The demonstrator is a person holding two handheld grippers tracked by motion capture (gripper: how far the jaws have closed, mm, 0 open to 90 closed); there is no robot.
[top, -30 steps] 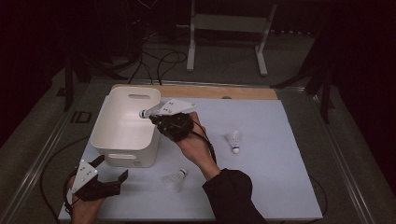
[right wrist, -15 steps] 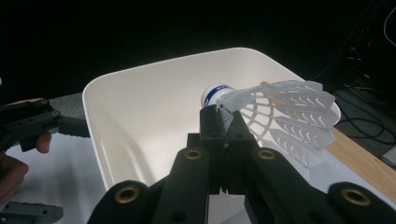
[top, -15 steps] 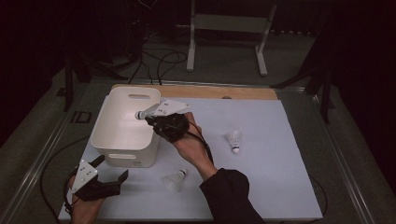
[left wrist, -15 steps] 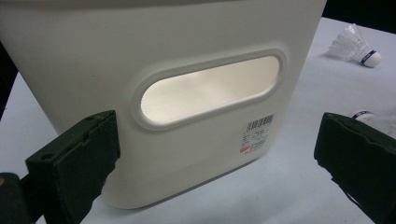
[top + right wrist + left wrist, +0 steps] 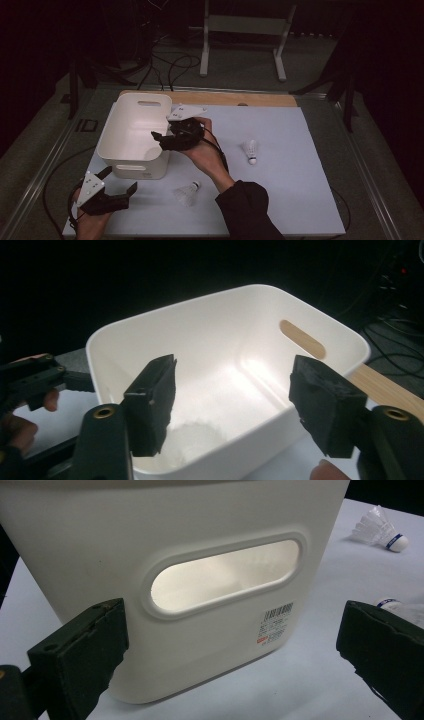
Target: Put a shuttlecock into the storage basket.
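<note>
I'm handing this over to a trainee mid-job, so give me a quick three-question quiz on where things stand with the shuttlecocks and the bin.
1. How many shuttlecocks lie on the mat outside the white bin?
2. True or false: the left claw is clamped on a shuttlecock.
3. What is the right claw poised over? A the bin, B the bare mat, C the wooden strip.

Key
1. Two: one near the bin's front corner, one farther right.
2. False: its jaws stand wide open, facing the bin's wall, with nothing between them.
3. A. Its jaws have just been opening, with nothing between them.
</note>
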